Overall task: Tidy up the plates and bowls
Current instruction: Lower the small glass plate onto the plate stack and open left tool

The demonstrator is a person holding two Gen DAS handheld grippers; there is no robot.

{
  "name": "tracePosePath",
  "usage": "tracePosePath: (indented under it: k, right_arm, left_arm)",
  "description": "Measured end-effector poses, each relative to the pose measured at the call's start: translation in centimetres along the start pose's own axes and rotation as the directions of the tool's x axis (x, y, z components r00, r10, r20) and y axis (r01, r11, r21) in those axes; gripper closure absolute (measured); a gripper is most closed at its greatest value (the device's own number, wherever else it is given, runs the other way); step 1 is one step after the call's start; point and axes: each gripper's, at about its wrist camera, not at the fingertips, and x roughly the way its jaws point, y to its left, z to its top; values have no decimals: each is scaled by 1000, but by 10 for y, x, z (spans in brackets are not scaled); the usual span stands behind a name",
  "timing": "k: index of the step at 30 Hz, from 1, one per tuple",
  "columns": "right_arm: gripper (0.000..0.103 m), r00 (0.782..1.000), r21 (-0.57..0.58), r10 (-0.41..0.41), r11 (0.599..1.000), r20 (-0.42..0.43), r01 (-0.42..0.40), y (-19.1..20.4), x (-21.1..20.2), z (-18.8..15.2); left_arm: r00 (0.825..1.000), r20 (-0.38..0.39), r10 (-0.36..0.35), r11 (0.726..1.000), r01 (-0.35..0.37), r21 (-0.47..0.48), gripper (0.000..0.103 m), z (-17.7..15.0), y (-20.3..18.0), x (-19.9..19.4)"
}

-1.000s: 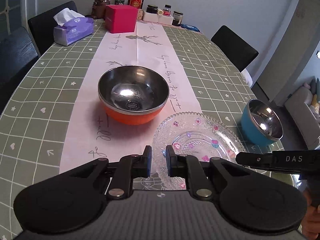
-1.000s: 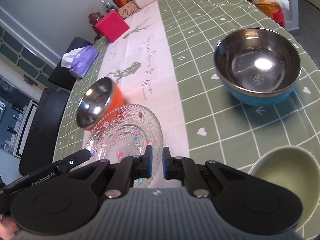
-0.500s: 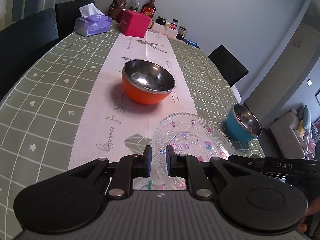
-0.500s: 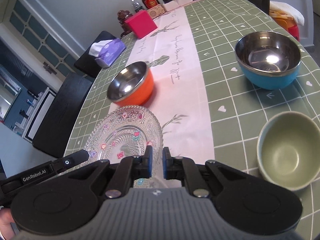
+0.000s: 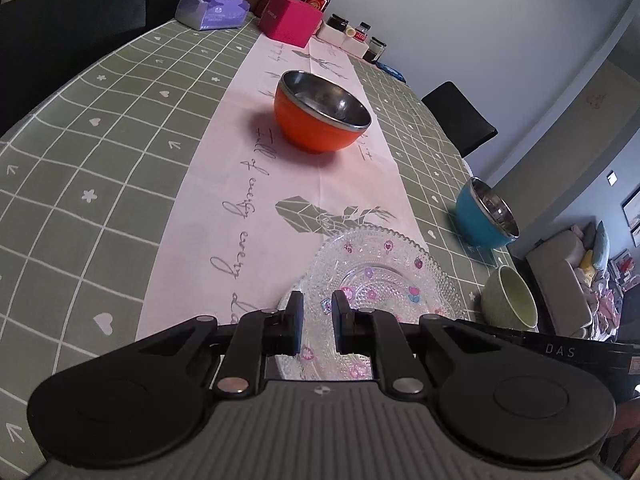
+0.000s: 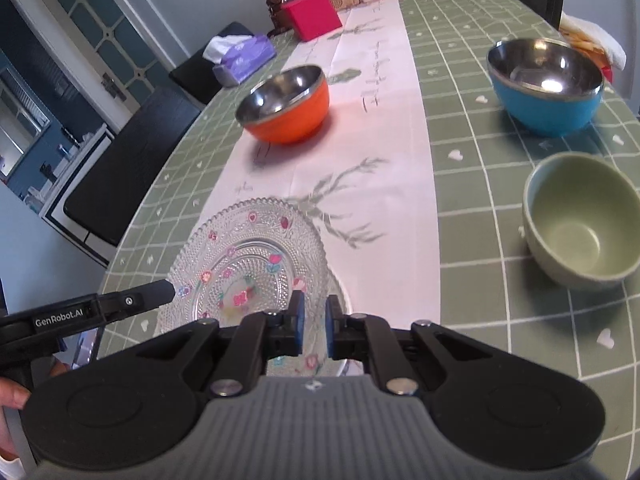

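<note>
A clear glass plate (image 5: pixel 384 276) with small flower prints is at the near end of the table; it also shows in the right wrist view (image 6: pixel 248 264). My left gripper (image 5: pixel 317 322) is shut on its near-left rim. My right gripper (image 6: pixel 313 326) is shut on its near-right rim. An orange steel-lined bowl (image 5: pixel 322 112) stands on the pink runner (image 5: pixel 256 184), also in the right wrist view (image 6: pixel 286 106). A blue steel-lined bowl (image 6: pixel 546 84) and a pale green bowl (image 6: pixel 582 220) stand on the right, also in the left wrist view: the blue bowl (image 5: pixel 486 214) and the green bowl (image 5: pixel 508 300).
A tissue box (image 5: pixel 210 10), a pink box (image 5: pixel 290 18), bottles and jars (image 5: pixel 362 38) stand at the far end of the green checked table (image 5: pixel 100 148). Black chairs (image 6: pixel 132 168) line the left side and one chair (image 5: pixel 460 120) is at the right.
Both grippers have drawn back toward the near table edge with the plate and dropped lower. The bowls now look farther away, and the green bowl has come into the left wrist view.
</note>
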Motion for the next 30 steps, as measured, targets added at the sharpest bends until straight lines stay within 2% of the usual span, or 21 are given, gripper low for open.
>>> tracePosePath:
  k: [11,18,30]
  right_arm:
    - [94,999,-18,-24,1000,-35,24,-2,9,-2]
    - [93,996,-35,-70,997,-62,68,-2,16,-6]
    - [93,995,-53,-84,995,-61,80,-1,15,-6]
  left_arm:
    - [1000,-26,-18,1000,18,5,87,-8,3,2]
    - [998,-58,0,1000,2,29,87,-15,0,9]
    - [997,-71,15,997,-10,74,87,-16,-4,11]
